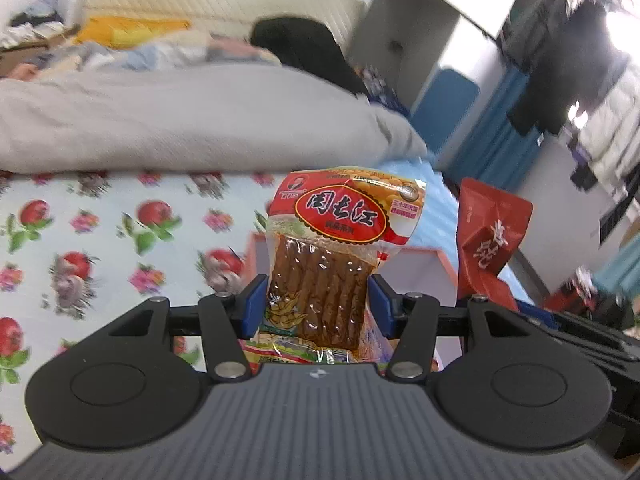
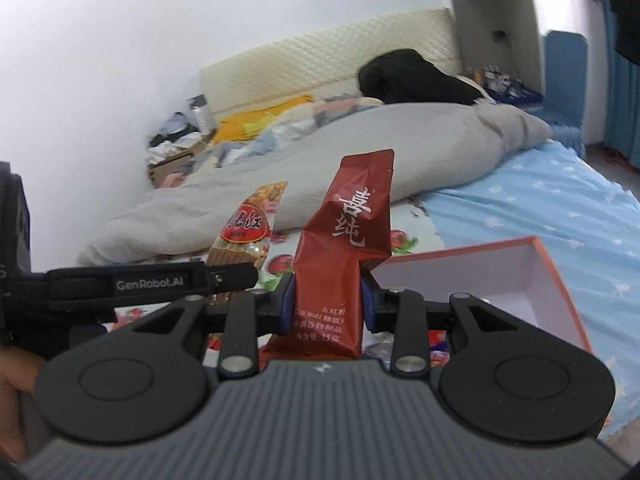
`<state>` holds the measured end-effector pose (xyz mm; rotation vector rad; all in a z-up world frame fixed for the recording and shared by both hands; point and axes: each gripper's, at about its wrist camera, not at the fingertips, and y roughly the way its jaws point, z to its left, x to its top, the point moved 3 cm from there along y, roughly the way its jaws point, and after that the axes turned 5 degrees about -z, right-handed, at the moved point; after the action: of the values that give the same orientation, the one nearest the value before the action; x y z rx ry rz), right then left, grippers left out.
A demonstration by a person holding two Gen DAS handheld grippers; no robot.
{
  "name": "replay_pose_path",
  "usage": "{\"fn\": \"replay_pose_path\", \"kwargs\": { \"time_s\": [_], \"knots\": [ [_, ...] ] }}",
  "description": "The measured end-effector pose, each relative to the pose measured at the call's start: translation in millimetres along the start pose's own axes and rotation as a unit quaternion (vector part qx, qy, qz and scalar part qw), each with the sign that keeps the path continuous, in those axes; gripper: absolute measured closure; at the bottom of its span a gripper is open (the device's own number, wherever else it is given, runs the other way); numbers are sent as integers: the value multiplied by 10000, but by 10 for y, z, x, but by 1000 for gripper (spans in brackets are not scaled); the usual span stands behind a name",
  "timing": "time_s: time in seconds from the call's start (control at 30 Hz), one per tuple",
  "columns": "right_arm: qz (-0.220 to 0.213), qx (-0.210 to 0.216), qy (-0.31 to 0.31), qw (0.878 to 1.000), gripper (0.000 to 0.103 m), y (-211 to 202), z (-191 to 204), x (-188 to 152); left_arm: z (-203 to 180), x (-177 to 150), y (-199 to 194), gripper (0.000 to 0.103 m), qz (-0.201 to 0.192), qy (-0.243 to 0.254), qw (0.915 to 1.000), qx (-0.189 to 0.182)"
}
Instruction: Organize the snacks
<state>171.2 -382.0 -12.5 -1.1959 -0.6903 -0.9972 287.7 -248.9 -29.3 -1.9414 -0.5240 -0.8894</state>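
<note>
Two grippers, two snack packets, one box. One packet per gripper.

Left gripper (image 1: 318,304): jaws closed on a clear-window packet of brown tofu strips (image 1: 332,264), blue pads pressing both long sides, packet upright and sticking up past the fingertips. Top of the packet has a red oval label with black characters on a red-and-yellow header; the lower part is see-through, showing ridged brown strips. Below the jaws, near the gripper body, a bit of green-printed wrapper (image 1: 304,354) shows; too hidden to count or name.

Right gripper (image 2: 329,300): jaws clamped on a dark red foil packet (image 2: 344,256), upright, creased and bent in the middle, white characters near the top and small white print low down. Top edge is flat and sealed.

Pink-rimmed cardboard box (image 2: 536,264), one, open, white inside, lies just beyond and to the right of the right gripper's fingertips; from the left wrist view it sits right behind the tofu packet.

Each packet is also visible from the other camera, the two held side by side, apart.

Below everything is a flowered bedsheet (image 1: 120,240); beyond the fingertips lies one grey duvet (image 1: 180,120).
</note>
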Motion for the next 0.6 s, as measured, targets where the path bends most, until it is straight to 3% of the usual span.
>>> {"fn": "replay_pose_path", "kwargs": {
  "time_s": [0.3, 0.6],
  "knots": [
    [524, -402, 402, 9970, 67, 417, -575, -359, -230, -404, 882, 44, 987, 294, 9947, -48],
    [1079, -516, 289, 9924, 67, 815, -881, -711, -107, -604, 1427, 44, 1466, 443, 9881, 121]
  ]
}}
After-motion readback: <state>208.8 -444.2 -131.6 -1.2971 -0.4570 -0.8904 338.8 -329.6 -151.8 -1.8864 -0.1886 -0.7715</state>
